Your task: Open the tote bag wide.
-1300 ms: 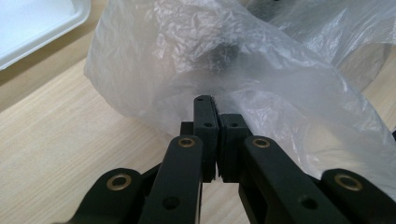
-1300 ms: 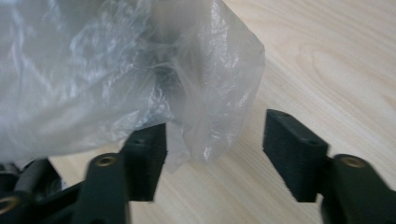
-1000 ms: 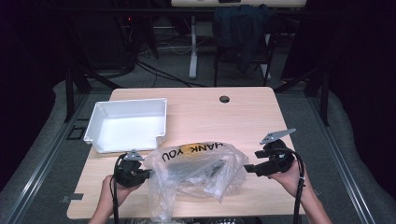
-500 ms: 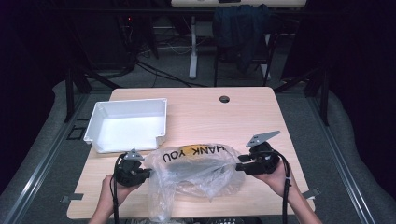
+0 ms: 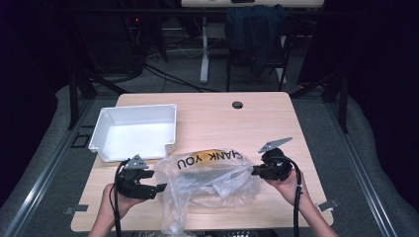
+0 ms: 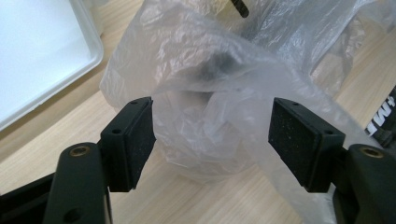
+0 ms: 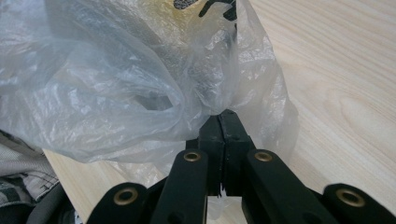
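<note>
The clear plastic bag (image 5: 212, 180) lies crumpled on the counter (image 5: 276, 123) between both tongs. The right tongs (image 5: 254, 171), at the bag's three o'clock edge, are pinched tight on a fold of film. The left tongs (image 5: 159, 186) gape wide at nine o'clock, bag just ahead, not gripped. The high view shows the white tray (image 5: 136, 131) at eleven o'clock; the right gripper view (image 7: 223, 122) shows the clamped fold up close.
</note>
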